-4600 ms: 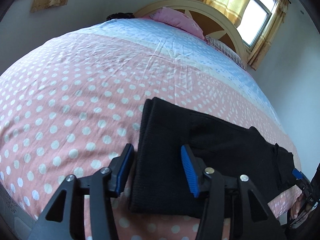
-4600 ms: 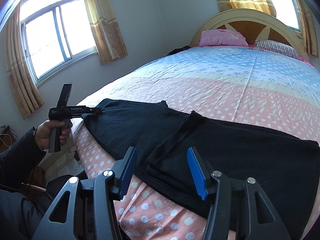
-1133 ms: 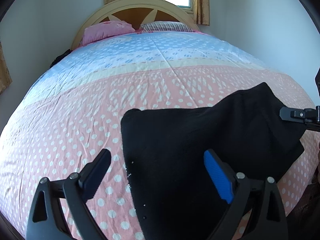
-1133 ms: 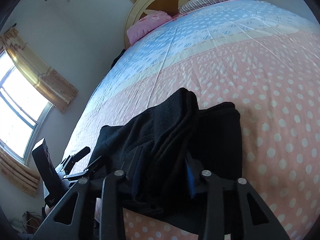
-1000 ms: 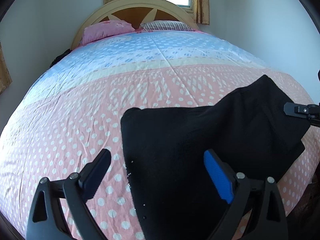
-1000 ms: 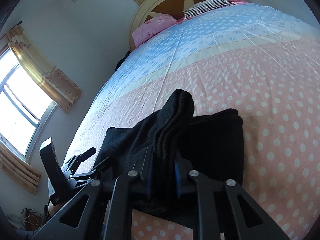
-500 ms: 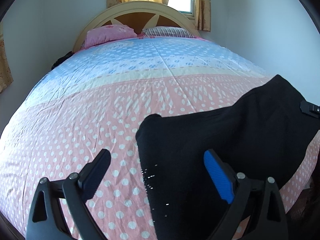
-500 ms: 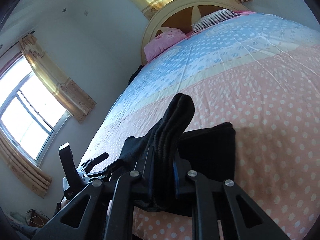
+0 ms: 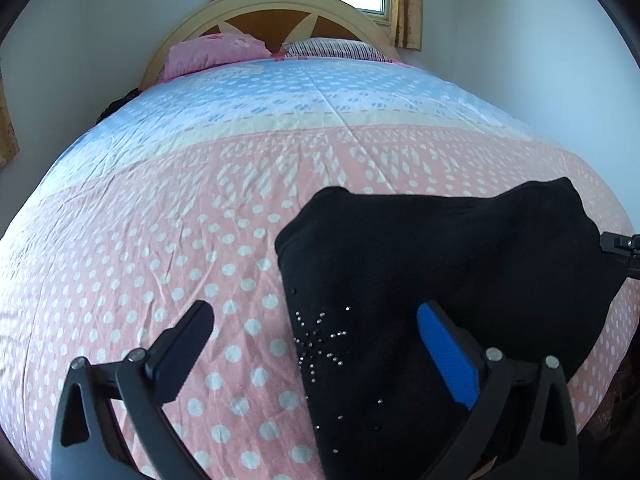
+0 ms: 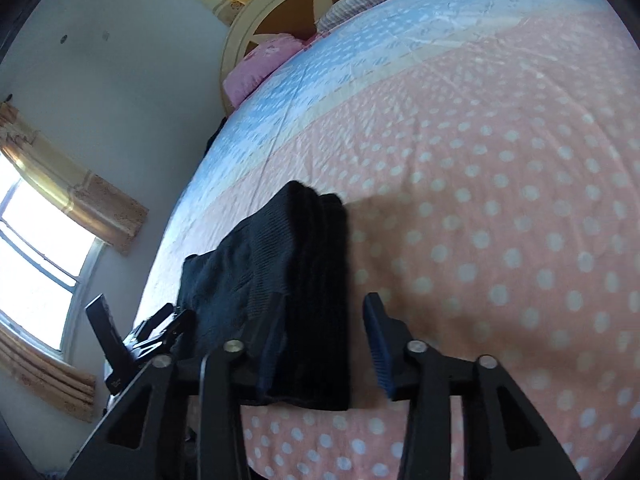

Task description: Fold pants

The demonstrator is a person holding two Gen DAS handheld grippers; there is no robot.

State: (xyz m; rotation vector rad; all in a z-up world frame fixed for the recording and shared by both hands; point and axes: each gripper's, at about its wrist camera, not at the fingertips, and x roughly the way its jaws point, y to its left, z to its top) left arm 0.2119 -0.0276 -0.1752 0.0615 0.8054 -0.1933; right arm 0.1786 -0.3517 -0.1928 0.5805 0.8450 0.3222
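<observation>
Black knit pants (image 9: 424, 264) lie folded in a stack near the foot edge of the bed, with a rhinestone star pattern (image 9: 320, 344) on top. My left gripper (image 9: 316, 340) is open above the stack's left edge, touching nothing. In the right wrist view the pants (image 10: 296, 264) lie as a thick layered pile. My right gripper (image 10: 324, 344) is open just above its near right edge, empty. The left gripper also shows in the right wrist view (image 10: 156, 340) beyond the pile. The right gripper's tip shows at the right edge of the left wrist view (image 9: 620, 244).
The bed (image 9: 200, 200) has a pink polka-dot cover with a blue band towards the headboard (image 9: 280, 12). A pink pillow (image 9: 216, 52) and a striped pillow (image 9: 336, 46) lie at the head. A curtained window (image 10: 36, 240) is on the left wall.
My right gripper has opened and let go of the pants fold it held raised. The fold now lies flat on the stack. My left gripper stays open.
</observation>
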